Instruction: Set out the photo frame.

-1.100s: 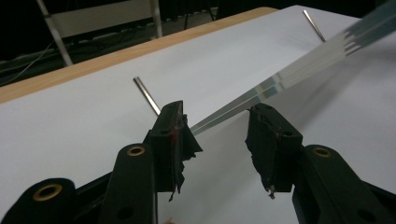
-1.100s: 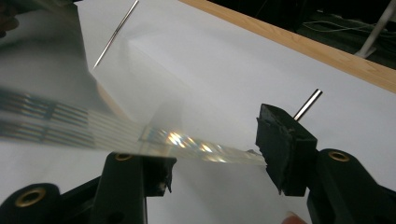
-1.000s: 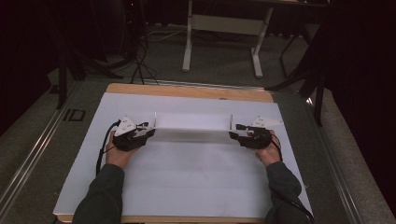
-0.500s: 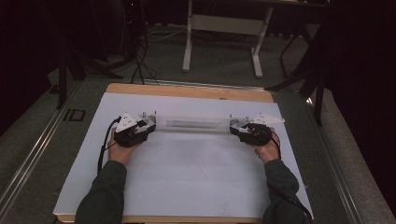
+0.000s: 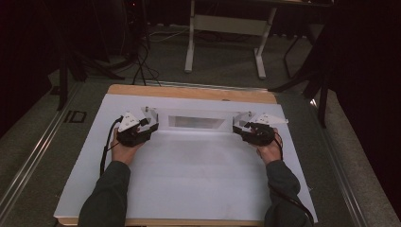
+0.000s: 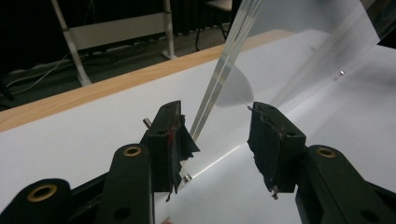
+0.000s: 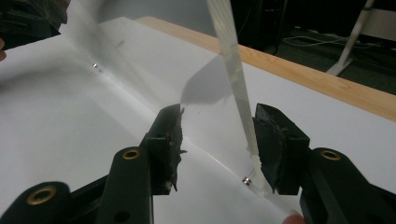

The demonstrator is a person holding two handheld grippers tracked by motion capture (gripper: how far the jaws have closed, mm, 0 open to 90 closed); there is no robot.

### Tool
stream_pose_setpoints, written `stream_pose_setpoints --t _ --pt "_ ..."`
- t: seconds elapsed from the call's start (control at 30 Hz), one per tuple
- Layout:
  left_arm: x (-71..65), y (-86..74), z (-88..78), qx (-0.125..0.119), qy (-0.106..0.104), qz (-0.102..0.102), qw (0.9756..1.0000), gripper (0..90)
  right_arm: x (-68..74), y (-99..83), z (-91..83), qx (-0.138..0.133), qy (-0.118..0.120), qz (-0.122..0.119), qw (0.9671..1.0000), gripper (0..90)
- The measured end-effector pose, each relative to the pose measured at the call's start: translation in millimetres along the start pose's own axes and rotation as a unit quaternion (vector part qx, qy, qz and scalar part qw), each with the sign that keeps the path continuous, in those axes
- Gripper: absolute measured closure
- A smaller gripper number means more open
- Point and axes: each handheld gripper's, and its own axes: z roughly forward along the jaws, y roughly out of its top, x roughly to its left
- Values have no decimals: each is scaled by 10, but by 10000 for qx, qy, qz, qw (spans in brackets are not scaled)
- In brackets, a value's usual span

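Clear plastic box [image 5: 196,120] sits at the far part of the white table [image 5: 189,179], between the two grippers. The left gripper [image 5: 147,124] has its jaws wide apart around the left end wall; they have just been opening, and the pads do not press it. The right gripper [image 5: 242,126] has just been closing a bit, but a gap shows too. To lift well, both should squeeze the thin walls together, then rise evenly.
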Motion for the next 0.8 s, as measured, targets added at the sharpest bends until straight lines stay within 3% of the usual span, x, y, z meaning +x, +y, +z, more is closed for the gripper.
stream_pose_setpoints --t 0.37,0.8 --pt "-3 87 62 -5 47 23 10000 550 -9 31 31 -33 -175 45 9998 541" --pt "26 152 148 27 213 -126 9997 556 -62 94 94 -10 -323 115 9994 562"
